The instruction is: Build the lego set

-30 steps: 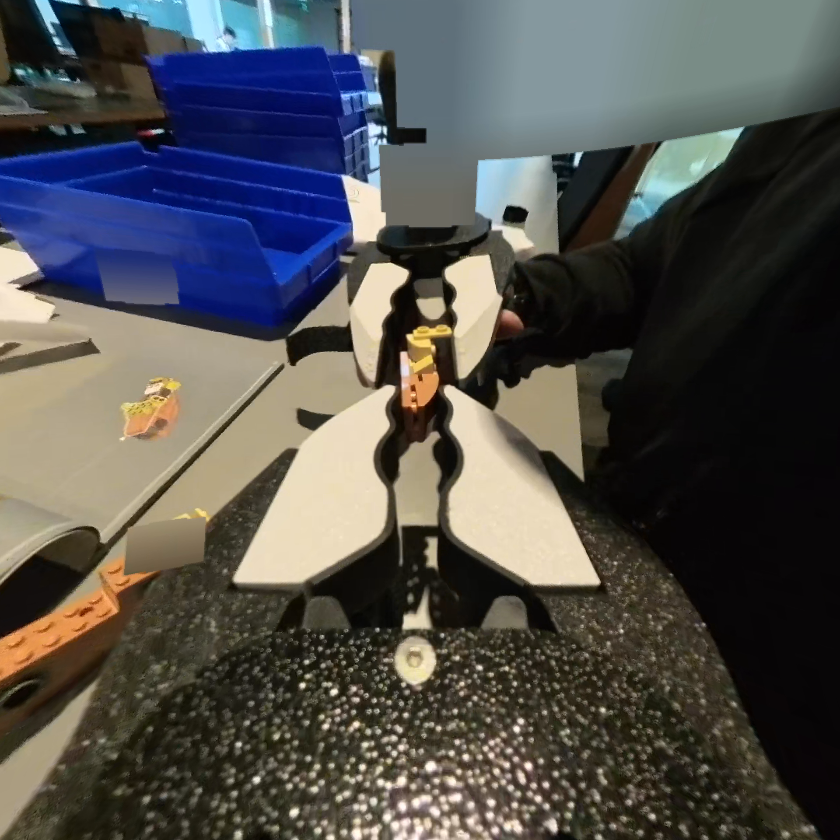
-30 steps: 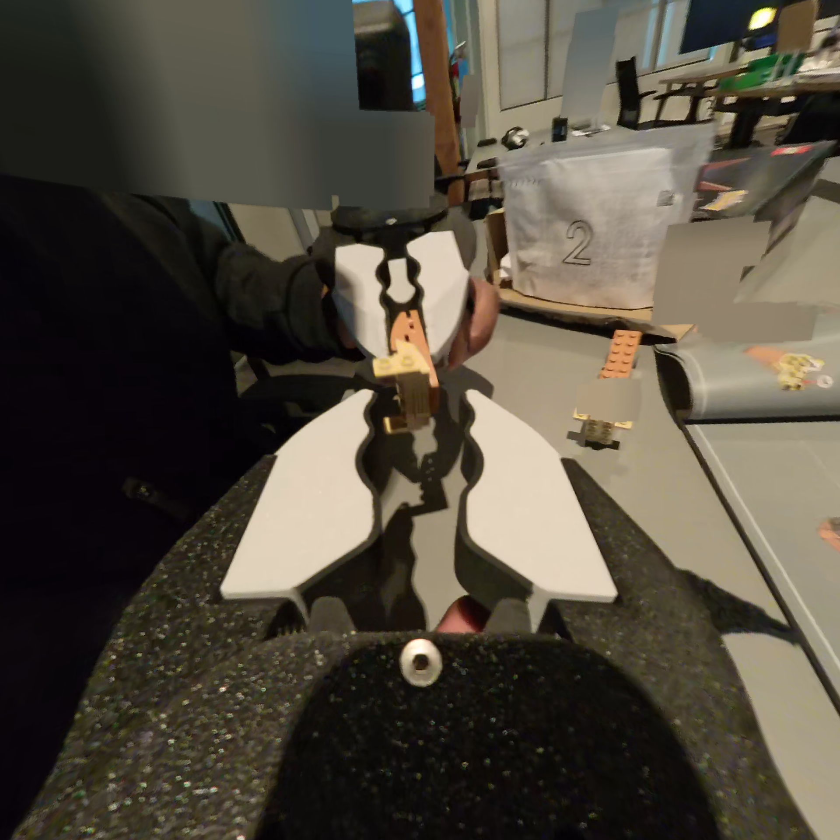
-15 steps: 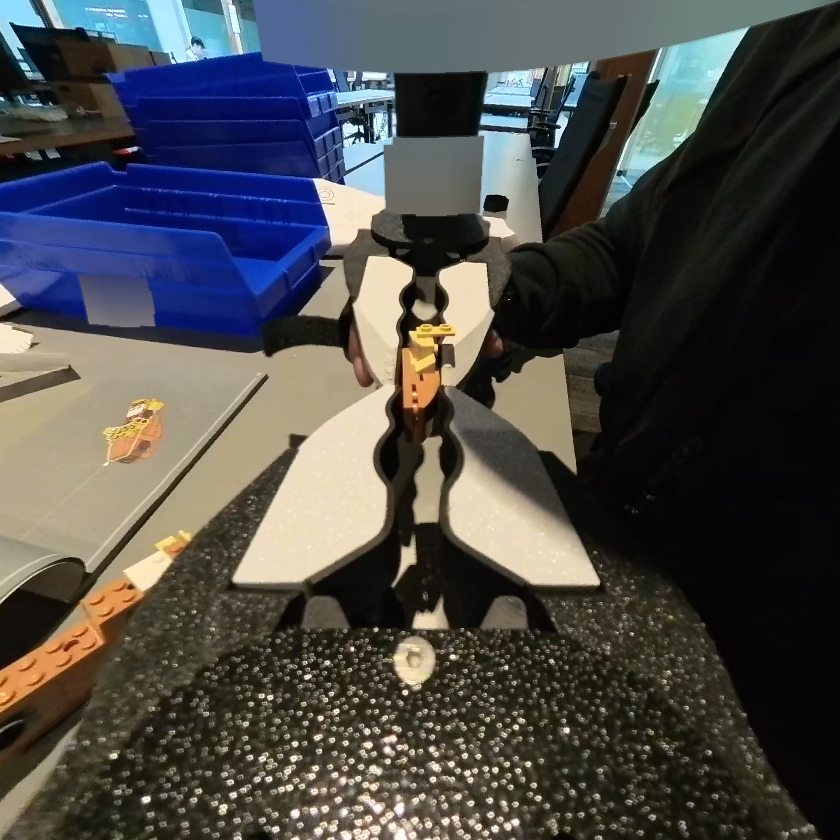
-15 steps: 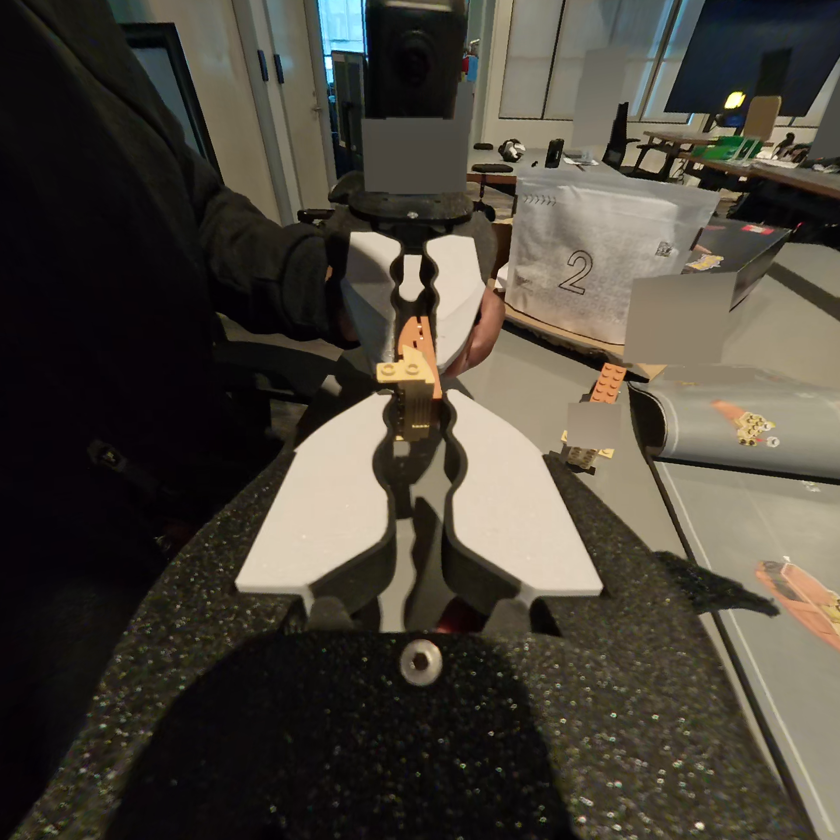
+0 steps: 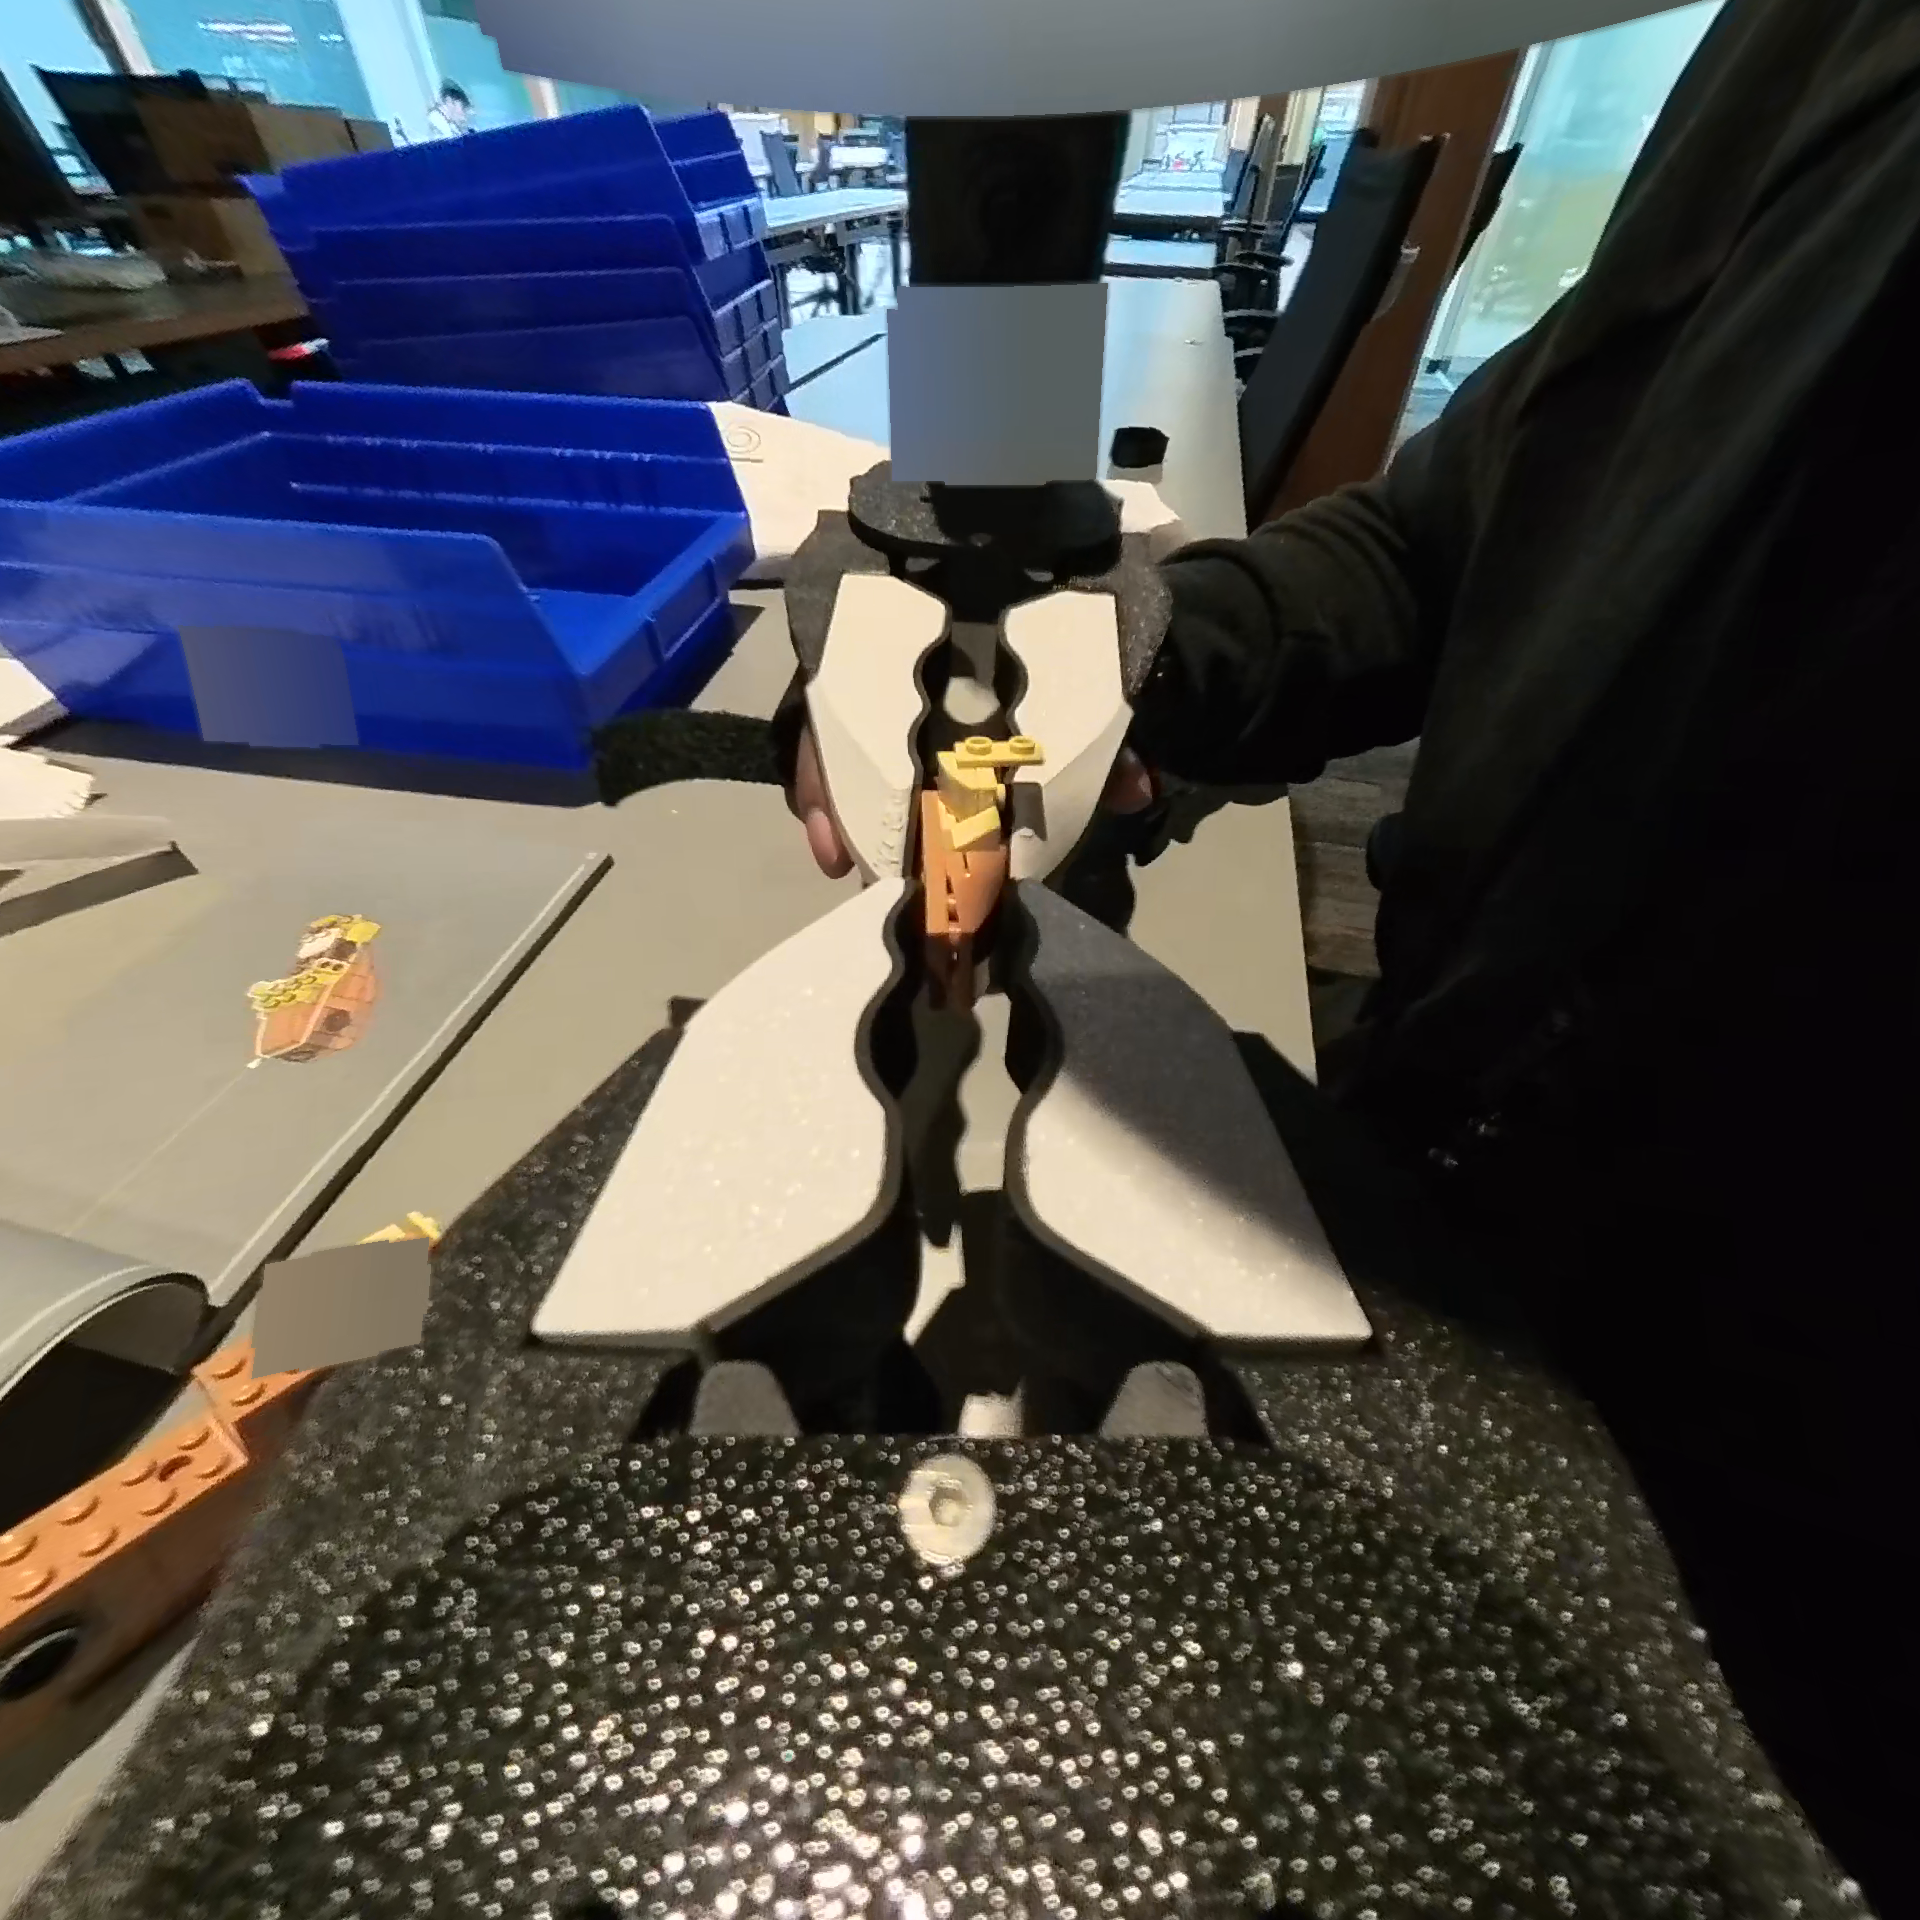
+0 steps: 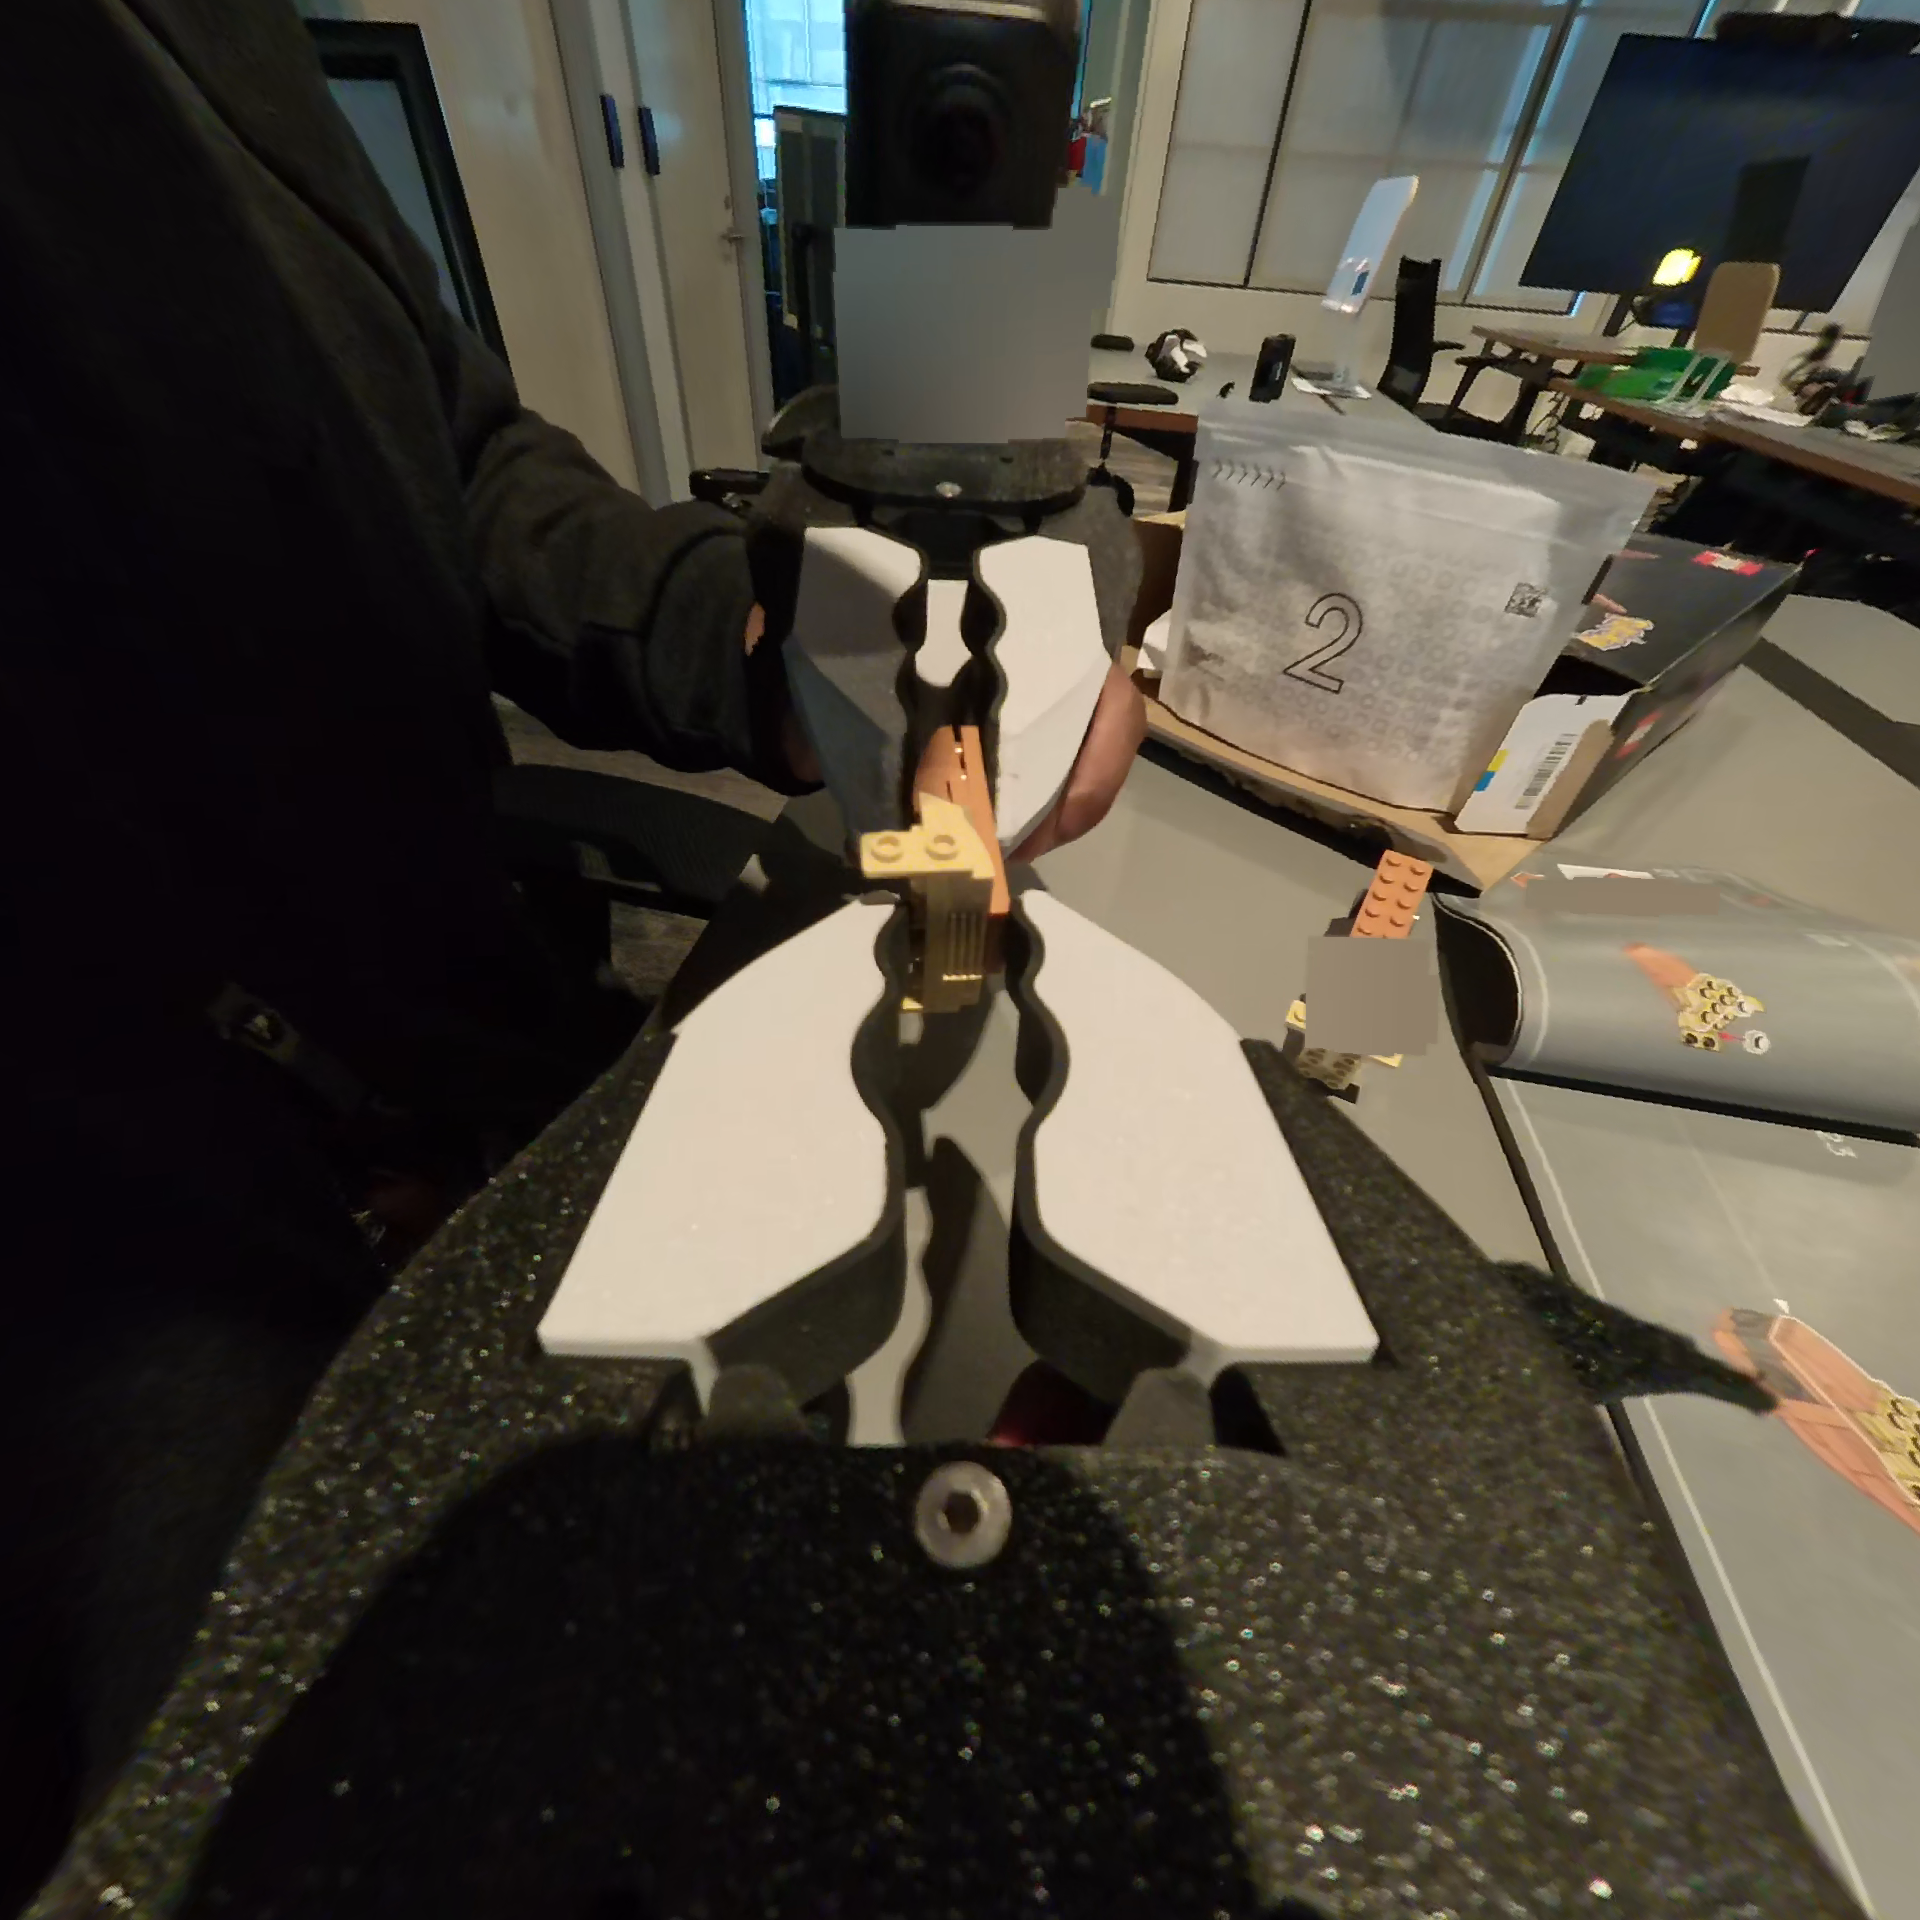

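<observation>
Two grippers, one joined piece – left gripper (image 5: 951,935) pinches its orange brick (image 5: 961,894), right gripper (image 6: 951,935) its tan part (image 6: 940,914)

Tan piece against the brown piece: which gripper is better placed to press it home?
Probably the right gripper: it is shut on the tan piece, which already meets the brown piece. The left gripper, shut on that brown piece, looks better suited to bracing.
</observation>
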The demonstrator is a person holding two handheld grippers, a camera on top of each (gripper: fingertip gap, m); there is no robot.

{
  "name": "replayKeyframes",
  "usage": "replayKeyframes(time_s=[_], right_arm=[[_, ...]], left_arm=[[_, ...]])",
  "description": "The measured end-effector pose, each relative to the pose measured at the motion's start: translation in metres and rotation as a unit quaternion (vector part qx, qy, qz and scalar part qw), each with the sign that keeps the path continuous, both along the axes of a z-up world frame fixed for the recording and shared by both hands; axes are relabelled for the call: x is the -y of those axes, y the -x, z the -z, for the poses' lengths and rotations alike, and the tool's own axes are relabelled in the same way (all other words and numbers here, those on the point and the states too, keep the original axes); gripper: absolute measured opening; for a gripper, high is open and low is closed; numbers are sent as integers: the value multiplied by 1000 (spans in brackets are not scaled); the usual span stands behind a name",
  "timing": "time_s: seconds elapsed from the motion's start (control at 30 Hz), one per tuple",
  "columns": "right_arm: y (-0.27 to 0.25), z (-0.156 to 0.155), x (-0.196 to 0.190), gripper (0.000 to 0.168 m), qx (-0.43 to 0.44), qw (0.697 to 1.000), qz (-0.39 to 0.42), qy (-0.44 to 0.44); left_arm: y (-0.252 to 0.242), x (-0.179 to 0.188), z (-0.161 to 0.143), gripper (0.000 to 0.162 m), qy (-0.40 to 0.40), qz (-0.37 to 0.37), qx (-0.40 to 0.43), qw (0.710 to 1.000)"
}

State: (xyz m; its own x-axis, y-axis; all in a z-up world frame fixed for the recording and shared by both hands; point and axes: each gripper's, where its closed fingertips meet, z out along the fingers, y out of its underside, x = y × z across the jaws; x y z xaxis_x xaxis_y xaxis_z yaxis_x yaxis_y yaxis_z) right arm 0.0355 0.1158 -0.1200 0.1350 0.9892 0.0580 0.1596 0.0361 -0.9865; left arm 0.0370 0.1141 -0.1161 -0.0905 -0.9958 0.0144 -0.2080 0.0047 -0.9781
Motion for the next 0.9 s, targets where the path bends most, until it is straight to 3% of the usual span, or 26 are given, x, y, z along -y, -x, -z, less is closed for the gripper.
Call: replayKeyframes(time_s=[0.9], right_arm=[[-8,0,-3,16,-5,1000,-14,-4]], left_arm=[[4,-6,-3,16,7,-20,18,1000]])
